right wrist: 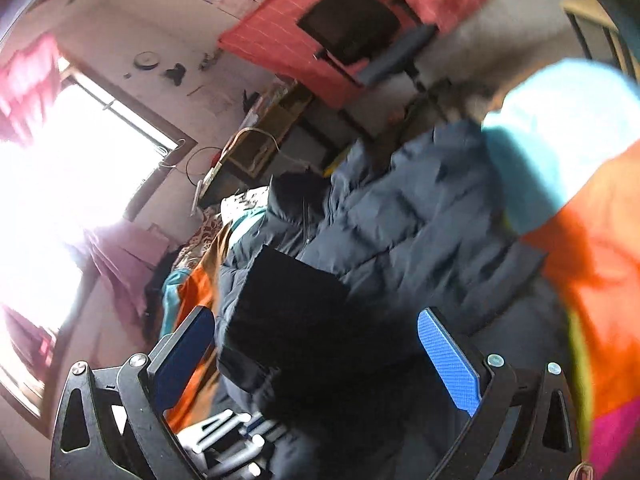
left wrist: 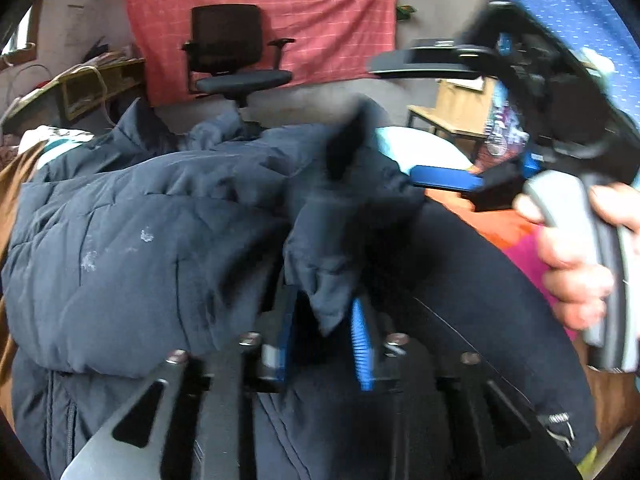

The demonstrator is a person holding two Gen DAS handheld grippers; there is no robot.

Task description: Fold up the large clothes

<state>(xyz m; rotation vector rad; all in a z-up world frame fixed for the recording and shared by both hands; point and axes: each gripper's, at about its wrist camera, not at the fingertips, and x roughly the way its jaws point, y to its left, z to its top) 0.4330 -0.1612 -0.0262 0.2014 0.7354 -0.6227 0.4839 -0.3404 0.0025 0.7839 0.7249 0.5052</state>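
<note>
A navy puffer jacket (left wrist: 140, 220) lies bunched on the bed and fills the middle of both views (right wrist: 400, 220). In the left wrist view a loose flap of it (left wrist: 324, 280) hangs down between the blue pads of my left gripper (left wrist: 322, 340). The jaws stand a little apart and I see no pinch on the cloth. My right gripper (right wrist: 316, 360) is wide open just above the jacket's dark folded part, with nothing gripped. It also shows at the upper right of the left view, right gripper (left wrist: 394, 120), held by a hand (left wrist: 576, 272).
The bed cover has orange (right wrist: 592, 260), pink and pale blue (right wrist: 560, 120) blocks. Beyond the bed stand a black office chair (left wrist: 236, 52), a red cloth on the wall (left wrist: 320, 20), a cluttered desk (left wrist: 100, 76) and a wooden table (left wrist: 452, 116). A bright window (right wrist: 80, 160) is on the left.
</note>
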